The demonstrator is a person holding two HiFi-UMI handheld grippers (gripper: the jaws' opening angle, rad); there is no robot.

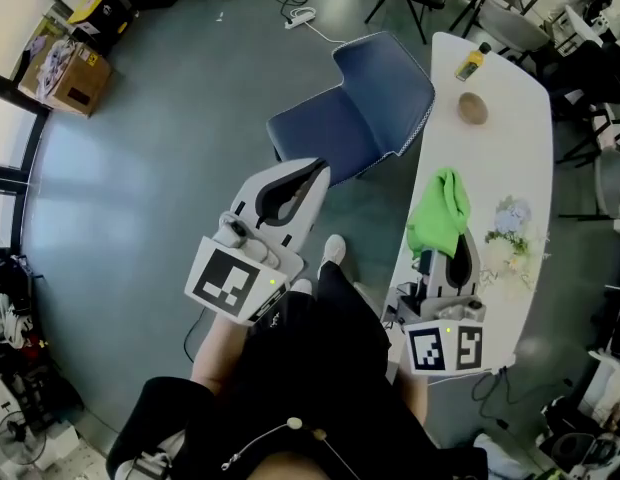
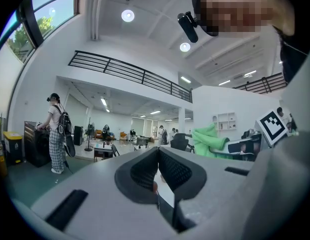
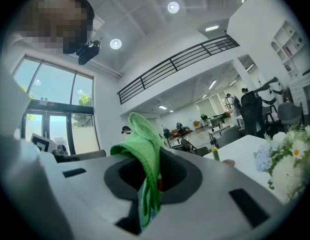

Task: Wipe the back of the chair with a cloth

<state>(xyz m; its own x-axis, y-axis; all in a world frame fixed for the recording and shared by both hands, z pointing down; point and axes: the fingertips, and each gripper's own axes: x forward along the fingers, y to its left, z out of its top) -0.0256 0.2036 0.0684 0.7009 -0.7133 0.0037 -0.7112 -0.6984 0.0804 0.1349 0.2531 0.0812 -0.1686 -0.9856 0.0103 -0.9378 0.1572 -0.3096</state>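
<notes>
Clamping the green cloth (image 1: 439, 211) between its jaws, the right gripper (image 1: 456, 258) hangs over the near half of the white table (image 1: 510, 138), with the cloth bunched just beside the flowers (image 1: 508, 236) on that table. The left gripper (image 1: 308, 178) is off the table's left edge, jaws pressed together on nothing. The blue chair (image 1: 358, 108) stands just beside that same left edge, clear of both grippers.
</notes>
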